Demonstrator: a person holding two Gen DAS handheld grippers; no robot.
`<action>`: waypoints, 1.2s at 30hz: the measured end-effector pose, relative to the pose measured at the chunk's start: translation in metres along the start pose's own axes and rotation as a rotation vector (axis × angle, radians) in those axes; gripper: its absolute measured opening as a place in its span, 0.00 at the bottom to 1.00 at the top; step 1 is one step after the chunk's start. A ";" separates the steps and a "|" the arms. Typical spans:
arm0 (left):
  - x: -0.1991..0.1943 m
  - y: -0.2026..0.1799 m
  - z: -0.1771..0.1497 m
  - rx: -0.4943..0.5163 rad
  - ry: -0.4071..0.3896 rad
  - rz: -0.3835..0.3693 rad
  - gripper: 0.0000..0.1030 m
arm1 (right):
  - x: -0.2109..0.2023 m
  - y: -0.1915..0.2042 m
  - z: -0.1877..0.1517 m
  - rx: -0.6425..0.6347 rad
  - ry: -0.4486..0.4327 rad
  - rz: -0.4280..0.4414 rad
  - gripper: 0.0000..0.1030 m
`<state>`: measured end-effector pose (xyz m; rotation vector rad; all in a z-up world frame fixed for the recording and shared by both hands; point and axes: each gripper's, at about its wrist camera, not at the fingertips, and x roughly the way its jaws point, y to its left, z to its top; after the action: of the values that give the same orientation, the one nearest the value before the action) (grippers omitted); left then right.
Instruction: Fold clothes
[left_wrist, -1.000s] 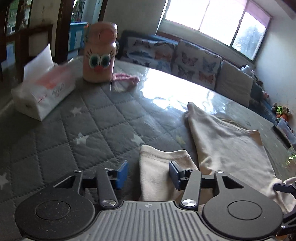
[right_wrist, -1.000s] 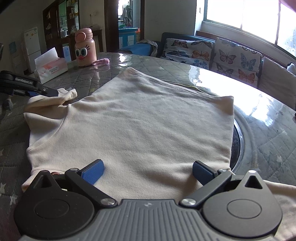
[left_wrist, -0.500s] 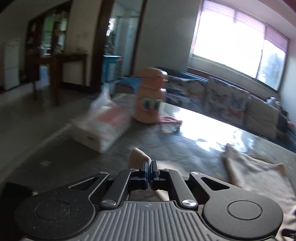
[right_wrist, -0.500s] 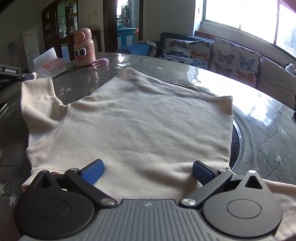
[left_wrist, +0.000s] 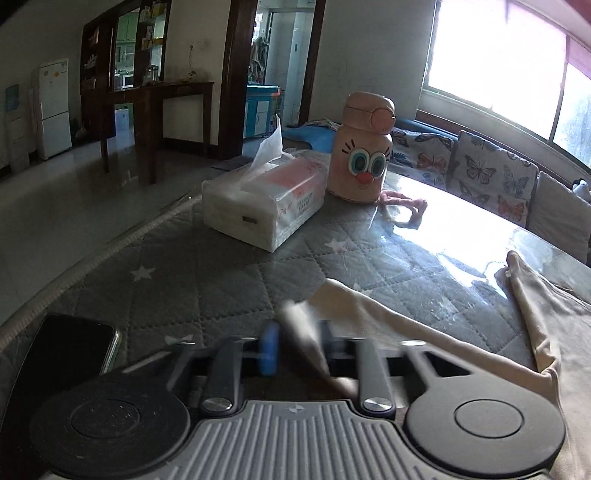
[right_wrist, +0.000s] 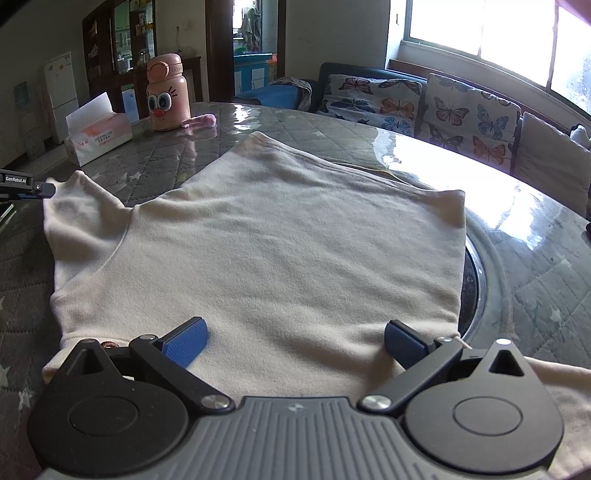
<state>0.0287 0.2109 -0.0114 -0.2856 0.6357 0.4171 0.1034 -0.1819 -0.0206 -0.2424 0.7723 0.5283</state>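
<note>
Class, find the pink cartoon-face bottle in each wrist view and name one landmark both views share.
Left wrist: pink bottle upper middle, right of the tissue pack.
Right wrist: pink bottle upper left, right of the tissue pack.
Shared landmark: butterfly cushions.

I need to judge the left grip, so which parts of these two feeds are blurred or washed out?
Left wrist view: left gripper fingers and the cream sleeve between them are motion-smeared; window glare whites out the glass tabletop. Right wrist view: sharp, right gripper open over the cream shirt, glare only at the far edge.
</note>
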 end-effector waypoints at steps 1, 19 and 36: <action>0.001 -0.001 0.000 0.002 0.008 -0.003 0.47 | 0.000 0.001 0.000 -0.002 0.000 -0.001 1.00; 0.008 -0.007 0.021 0.058 -0.053 -0.013 0.10 | 0.010 0.060 0.045 -0.165 -0.027 0.093 1.00; -0.010 -0.021 0.043 0.067 -0.107 -0.086 0.10 | 0.029 0.109 0.057 -0.269 -0.026 0.132 1.00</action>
<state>0.0526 0.2057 0.0305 -0.2244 0.5295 0.3260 0.0962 -0.0569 -0.0041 -0.4343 0.6946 0.7601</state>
